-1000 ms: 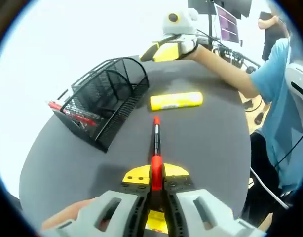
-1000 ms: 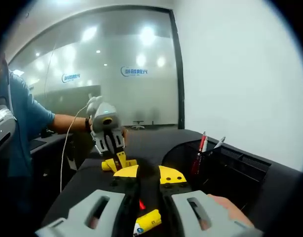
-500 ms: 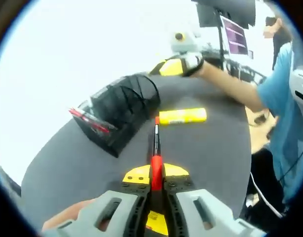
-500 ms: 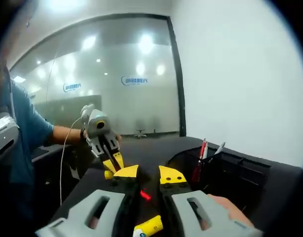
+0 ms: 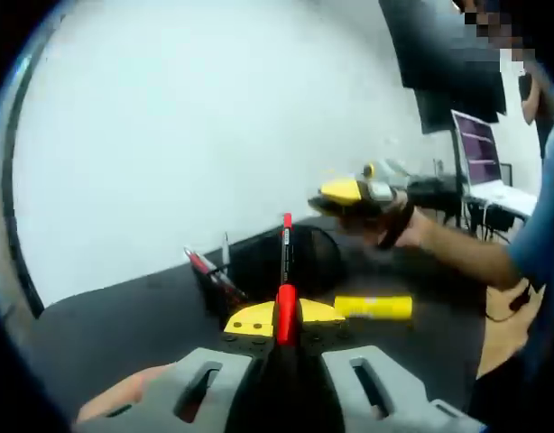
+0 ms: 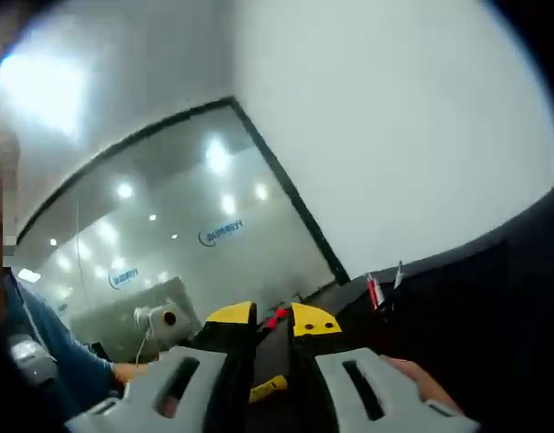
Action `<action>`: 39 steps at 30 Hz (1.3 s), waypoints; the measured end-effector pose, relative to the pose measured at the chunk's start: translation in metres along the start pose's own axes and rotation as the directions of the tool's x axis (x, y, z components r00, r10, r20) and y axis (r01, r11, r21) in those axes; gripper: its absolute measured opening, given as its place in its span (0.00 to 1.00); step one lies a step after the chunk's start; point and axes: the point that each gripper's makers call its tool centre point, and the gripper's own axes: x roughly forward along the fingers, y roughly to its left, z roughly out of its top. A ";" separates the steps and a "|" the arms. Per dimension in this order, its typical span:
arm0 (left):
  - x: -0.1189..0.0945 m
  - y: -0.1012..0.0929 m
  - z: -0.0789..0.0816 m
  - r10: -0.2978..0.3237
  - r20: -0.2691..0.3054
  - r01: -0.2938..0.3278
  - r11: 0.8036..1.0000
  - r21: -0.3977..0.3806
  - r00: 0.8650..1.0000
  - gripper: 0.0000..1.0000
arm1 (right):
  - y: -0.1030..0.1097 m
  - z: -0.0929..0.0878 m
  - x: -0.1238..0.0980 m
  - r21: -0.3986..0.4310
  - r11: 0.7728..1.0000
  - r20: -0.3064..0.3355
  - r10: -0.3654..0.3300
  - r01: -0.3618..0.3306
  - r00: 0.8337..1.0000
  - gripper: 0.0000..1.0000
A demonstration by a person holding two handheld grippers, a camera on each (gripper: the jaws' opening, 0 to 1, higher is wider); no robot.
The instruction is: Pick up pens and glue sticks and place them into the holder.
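My left gripper [image 5: 282,321] is shut on a red pen [image 5: 284,271] that points forward, its tip in front of the black mesh holder [image 5: 286,262]. The holder has pens [image 5: 207,265] standing in it. A yellow glue stick [image 5: 373,308] lies on the dark table to the holder's right. Above the stick, a gloved hand holds the right gripper [image 5: 349,192]. In the right gripper view, my right gripper [image 6: 272,317] has a narrow gap between its jaws and nothing in it. The red pen tip [image 6: 277,317], the glue stick [image 6: 269,388] and the holder [image 6: 430,302] with its pens [image 6: 374,290] show beyond.
The dark round table [image 5: 106,316] has a white wall behind it. A person's arm [image 5: 466,257] reaches in from the right, with a monitor [image 5: 480,149] behind. A glass wall [image 6: 169,244] with ceiling lights stands far off.
Both views have tilted upward. The left gripper has carried the red pen closer to the holder, level with its rim. The right gripper has risen above the glue stick.
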 end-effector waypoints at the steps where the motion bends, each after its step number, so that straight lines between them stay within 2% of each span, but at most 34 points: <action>1: 0.002 0.003 0.003 0.018 0.017 -0.018 1.000 0.001 1.000 0.03 | -0.004 0.000 0.001 0.017 1.000 0.003 -0.019 0.019 1.000 0.13; 3: 0.006 0.004 0.006 0.035 0.043 -0.034 0.999 -0.018 0.998 0.03 | -0.006 -0.005 0.002 0.010 1.000 0.004 -0.029 0.029 1.000 0.13; 5: 0.010 0.003 0.009 0.047 0.065 -0.045 0.999 -0.028 0.997 0.03 | -0.005 -0.005 0.003 0.052 0.998 0.024 -0.039 0.038 0.999 0.13; 8: 0.015 -0.002 0.010 0.045 0.081 -0.042 0.998 -0.038 0.996 0.03 | -0.001 -0.007 0.009 0.149 0.989 0.051 -0.004 -0.003 0.999 0.14; 9: 0.017 -0.007 0.009 0.027 0.076 -0.023 0.999 -0.043 0.997 0.03 | -0.002 -0.008 0.010 0.175 0.985 0.049 -0.002 -0.007 0.999 0.14; 11: 0.020 -0.013 0.009 0.023 0.082 -0.019 0.998 -0.052 0.996 0.03 | 0.003 -0.010 0.012 0.172 0.985 0.055 0.013 -0.022 0.998 0.14; 13: 0.022 -0.015 0.007 0.028 0.080 -0.024 0.998 -0.053 0.996 0.03 | 0.011 -0.009 0.013 0.205 0.978 0.076 0.033 -0.048 0.997 0.14; 15: 0.022 -0.017 0.007 0.035 0.092 -0.029 0.997 -0.069 0.995 0.03 | 0.004 -0.003 0.012 0.249 0.966 0.108 0.040 -0.066 0.993 0.14; 17: 0.022 -0.020 0.007 0.039 0.101 -0.032 0.997 -0.077 0.994 0.03 | 0.003 -0.003 0.011 0.263 0.962 0.109 0.042 -0.070 0.993 0.13; 23: 0.025 -0.025 0.011 0.059 0.126 -0.047 0.994 -0.098 0.990 0.03 | 0.012 -0.005 0.008 0.308 0.946 0.141 0.060 -0.101 0.988 0.10; 27: 0.027 -0.029 0.011 0.061 0.130 -0.048 0.994 -0.099 0.990 0.03 | 0.020 -0.013 0.007 0.306 0.947 0.142 0.052 -0.094 0.989 0.06; 31: 0.029 -0.032 0.009 0.062 0.124 -0.052 0.995 -0.085 0.990 0.03 | 0.016 -0.006 0.008 0.312 0.944 0.151 0.064 -0.108 0.987 0.04; 39: 0.031 -0.036 0.007 0.054 0.114 -0.045 0.996 -0.079 0.992 0.05 | 0.016 -0.006 0.007 0.280 0.956 0.142 0.053 -0.092 0.988 0.04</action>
